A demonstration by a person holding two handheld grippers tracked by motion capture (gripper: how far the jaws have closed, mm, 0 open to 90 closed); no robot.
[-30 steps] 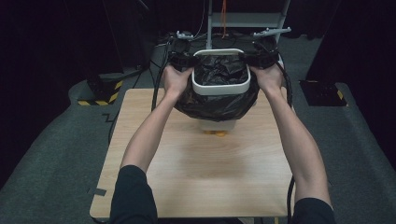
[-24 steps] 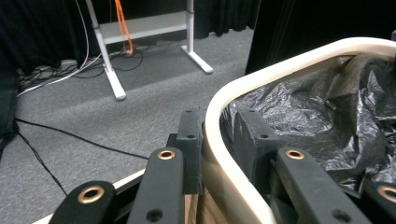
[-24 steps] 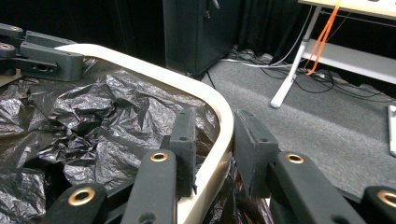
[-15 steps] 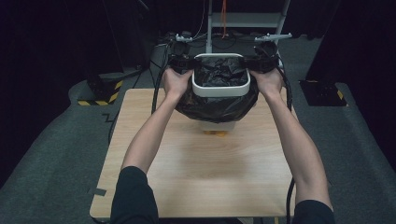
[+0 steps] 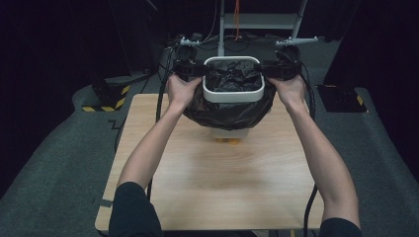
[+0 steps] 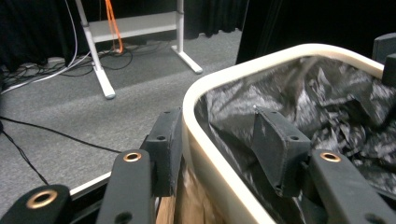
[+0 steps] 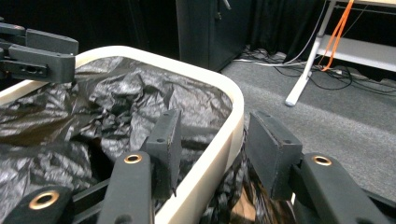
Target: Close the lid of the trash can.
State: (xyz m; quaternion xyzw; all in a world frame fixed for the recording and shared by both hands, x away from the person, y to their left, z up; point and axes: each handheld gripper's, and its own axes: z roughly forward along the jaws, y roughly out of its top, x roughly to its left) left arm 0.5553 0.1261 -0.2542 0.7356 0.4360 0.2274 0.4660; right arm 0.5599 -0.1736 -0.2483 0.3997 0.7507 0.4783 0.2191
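Dark curtains are seen behind the desk [image 5: 222,168], where the bin [image 5: 232,96] stands; its rim is straddled by the left gripper [image 6: 219,144] and right gripper [image 7: 215,140], jaws just spread, pads off the rim

Near table [image 5: 217,182] lies clear; the lined bin [image 5: 232,94] blocks the far edge.
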